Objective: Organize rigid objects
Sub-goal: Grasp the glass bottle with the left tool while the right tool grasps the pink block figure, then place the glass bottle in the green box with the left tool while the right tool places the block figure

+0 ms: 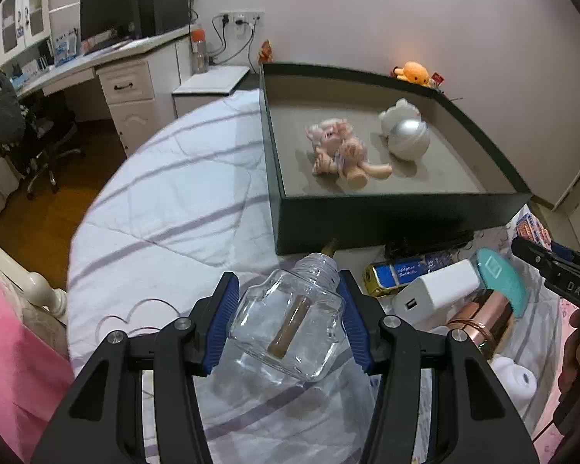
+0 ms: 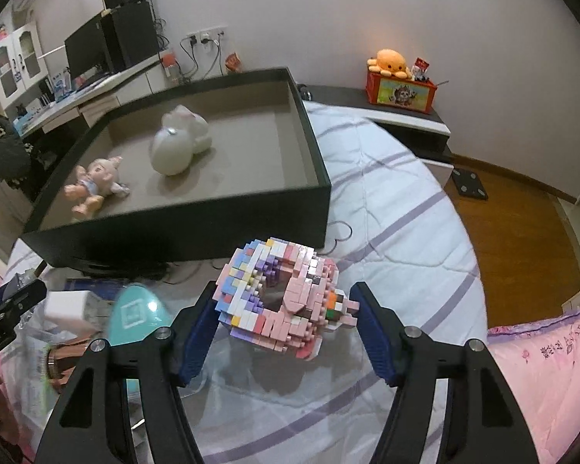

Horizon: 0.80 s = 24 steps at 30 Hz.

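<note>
Fingers of left gripper (image 1: 288, 323) clamped glass bottle (image 1: 290, 328), right gripper (image 2: 286, 332) clamped brick-built donut (image 2: 280, 297), both over bed (image 2: 398, 208); grasp step apparently done; next, carry into dark tray (image 1: 367, 220).

Left gripper (image 1: 288, 309): black plastic arms, ribbed blue pads (image 1: 228, 301), silver screws. Right gripper (image 2: 286, 332): same build; white "DAS" lettering on its side.

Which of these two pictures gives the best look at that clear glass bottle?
The left wrist view. There the glass bottle fills the foreground, tilted, clamped between the left gripper pads, with a brownish tube visible inside it. The right wrist view does not show the bottle at all; it shows the right gripper around a pink brick model.
</note>
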### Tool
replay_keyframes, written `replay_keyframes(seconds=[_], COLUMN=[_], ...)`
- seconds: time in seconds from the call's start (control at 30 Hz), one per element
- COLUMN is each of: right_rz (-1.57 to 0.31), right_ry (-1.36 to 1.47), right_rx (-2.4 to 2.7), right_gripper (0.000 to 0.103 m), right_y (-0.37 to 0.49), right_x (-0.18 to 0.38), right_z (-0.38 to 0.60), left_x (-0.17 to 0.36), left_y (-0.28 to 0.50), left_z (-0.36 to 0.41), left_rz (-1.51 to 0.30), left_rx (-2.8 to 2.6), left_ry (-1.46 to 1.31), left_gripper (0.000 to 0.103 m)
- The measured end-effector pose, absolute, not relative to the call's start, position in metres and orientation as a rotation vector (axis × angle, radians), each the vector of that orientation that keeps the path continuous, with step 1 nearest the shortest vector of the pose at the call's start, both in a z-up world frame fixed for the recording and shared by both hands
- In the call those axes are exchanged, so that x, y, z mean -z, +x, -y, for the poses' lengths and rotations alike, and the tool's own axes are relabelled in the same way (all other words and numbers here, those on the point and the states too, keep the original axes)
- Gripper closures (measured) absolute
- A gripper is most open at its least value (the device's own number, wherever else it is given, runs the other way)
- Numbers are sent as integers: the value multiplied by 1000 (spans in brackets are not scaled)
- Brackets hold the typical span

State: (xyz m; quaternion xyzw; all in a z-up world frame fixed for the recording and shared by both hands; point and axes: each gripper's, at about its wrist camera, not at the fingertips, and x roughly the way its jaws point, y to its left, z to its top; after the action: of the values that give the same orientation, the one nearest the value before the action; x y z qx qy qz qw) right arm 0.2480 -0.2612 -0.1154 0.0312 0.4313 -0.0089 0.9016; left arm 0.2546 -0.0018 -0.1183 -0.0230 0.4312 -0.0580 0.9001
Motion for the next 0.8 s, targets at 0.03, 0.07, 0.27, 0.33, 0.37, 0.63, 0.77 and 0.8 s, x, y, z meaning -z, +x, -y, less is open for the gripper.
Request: replay_keyframes(seconds=[0.03, 0.07, 0.27, 0.33, 0.37, 0.63, 0.77, 0.8], right_rz=[-885, -877, -817, -795, -782, -723, -756, -774], right_ry=[65, 63, 65, 69, 67, 41, 35, 37], right_rx=[13, 6, -45, -74, -86, -181, -182, -178], right_gripper=[35, 35, 35, 35, 35, 35, 35, 35], right_y=[246, 244, 234, 234, 234, 281, 321, 332], right_x=[112, 106, 74, 61, 54, 23, 34, 40], right_z=[259, 257, 250, 246, 243, 216, 211, 212], left_x=[115, 110, 78, 65, 57, 25, 33, 39], left_y=[253, 251, 245, 248, 252, 304, 340, 350], left_z=[1, 0, -4, -2, -1, 23, 38, 42], left_rz=[-886, -877, -815, -789, -774, -722, -755, -770], left_rx=[119, 117, 123, 129, 135, 200, 219, 222], left_ry=[-47, -47, -46, -44, -45, -61, -79, -79], left_gripper=[51, 51, 51, 50, 50, 50, 50, 50])
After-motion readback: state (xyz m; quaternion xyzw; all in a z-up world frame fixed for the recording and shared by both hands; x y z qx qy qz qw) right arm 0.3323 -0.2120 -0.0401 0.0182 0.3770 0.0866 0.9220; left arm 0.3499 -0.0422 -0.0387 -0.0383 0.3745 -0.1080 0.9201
